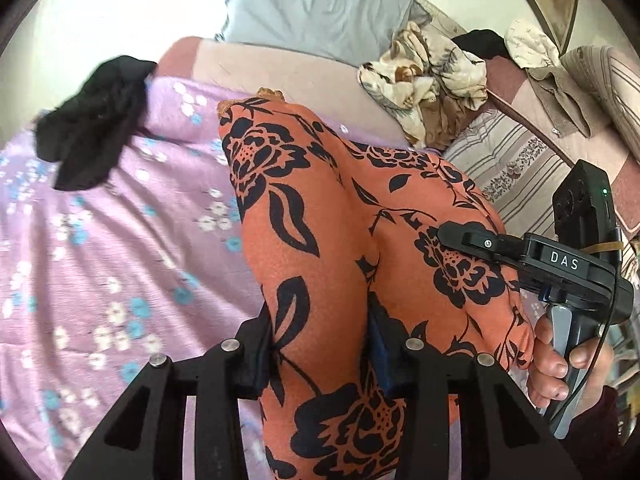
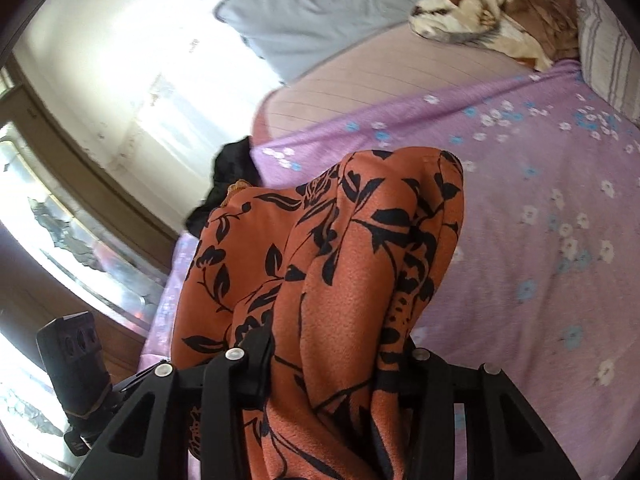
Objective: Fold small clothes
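Note:
An orange garment with a black floral print [image 1: 340, 216] hangs bunched over the purple flowered bedspread [image 1: 112, 240]. My left gripper [image 1: 320, 344] is shut on its near part, cloth draped over both fingers. In the left wrist view my right gripper [image 1: 460, 240] pinches the same garment at its right side. In the right wrist view the garment [image 2: 340, 264] fills the middle and my right gripper [image 2: 332, 360] is shut on it, cloth hiding the fingertips. The left gripper's handle [image 2: 76, 364] shows at lower left.
A black garment [image 1: 92, 120] lies on the bedspread's far left. A grey pillow [image 1: 320, 4] and a crumpled cream-and-brown cloth [image 1: 424, 76] lie at the bed's head. Striped bedding [image 1: 508, 172] sits at right. A window [image 2: 60, 220] lies left of the bed.

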### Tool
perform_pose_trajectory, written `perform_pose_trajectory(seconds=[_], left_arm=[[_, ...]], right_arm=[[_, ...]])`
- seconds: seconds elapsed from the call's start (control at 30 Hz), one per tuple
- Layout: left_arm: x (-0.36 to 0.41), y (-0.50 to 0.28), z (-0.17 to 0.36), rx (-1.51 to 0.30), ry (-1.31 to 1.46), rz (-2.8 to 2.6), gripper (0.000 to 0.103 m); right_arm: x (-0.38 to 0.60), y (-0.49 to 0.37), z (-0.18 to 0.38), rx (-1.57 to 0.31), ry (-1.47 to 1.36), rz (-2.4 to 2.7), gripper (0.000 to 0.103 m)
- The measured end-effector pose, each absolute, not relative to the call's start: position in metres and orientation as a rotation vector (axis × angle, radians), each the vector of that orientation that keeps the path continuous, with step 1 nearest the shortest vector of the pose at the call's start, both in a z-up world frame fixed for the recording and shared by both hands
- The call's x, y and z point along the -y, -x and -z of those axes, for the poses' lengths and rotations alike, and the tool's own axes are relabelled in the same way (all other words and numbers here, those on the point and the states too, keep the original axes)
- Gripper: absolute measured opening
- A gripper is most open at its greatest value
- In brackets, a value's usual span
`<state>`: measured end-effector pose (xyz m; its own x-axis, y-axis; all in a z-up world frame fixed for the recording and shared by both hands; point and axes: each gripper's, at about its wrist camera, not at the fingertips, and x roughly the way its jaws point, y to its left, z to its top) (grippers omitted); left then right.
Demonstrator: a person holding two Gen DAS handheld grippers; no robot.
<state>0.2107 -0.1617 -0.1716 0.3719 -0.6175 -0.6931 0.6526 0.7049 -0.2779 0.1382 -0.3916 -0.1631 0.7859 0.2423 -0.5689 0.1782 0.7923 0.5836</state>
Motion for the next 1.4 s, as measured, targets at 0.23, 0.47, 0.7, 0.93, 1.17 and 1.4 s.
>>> perform_pose_trajectory(seconds=[0.23,0.47,0.7,0.93,1.17,1.4], left_arm=[[0.122,-0.197,0.173,-0.904,-0.035,0.736,0.042],[0.116,-0.187,0.211,-1.035,-0.080,0.669,0.043],[0.113,-0.201,0.232,-1.179,-0.119,0.605,0.060],[0.096,-0.220,0.204,-0.954,-0.112,0.452,0.075],[0.134,-0.247,0.224,-0.952,-0.208,0.374,0.075],[0.138,-0.253,0.253,-1.028,-0.272,0.355,0.081]], right_arm=[[0.358,-0.139,0.178,-0.711,-0.706,-0.101,0.043],[0.333,-0.140,0.219,-0.800,-0.721,-0.087,0.043],[0.344,-0.141,0.271,-0.955,-0.800,0.017,0.057],[0.369,-0.125,0.213,-0.759,-0.664,0.153,0.059],[0.353,-0.158,0.234,-0.793,-0.721,0.044,0.045],[0.380,-0.178,0.291,-0.912,-0.936,0.084,0.038]])
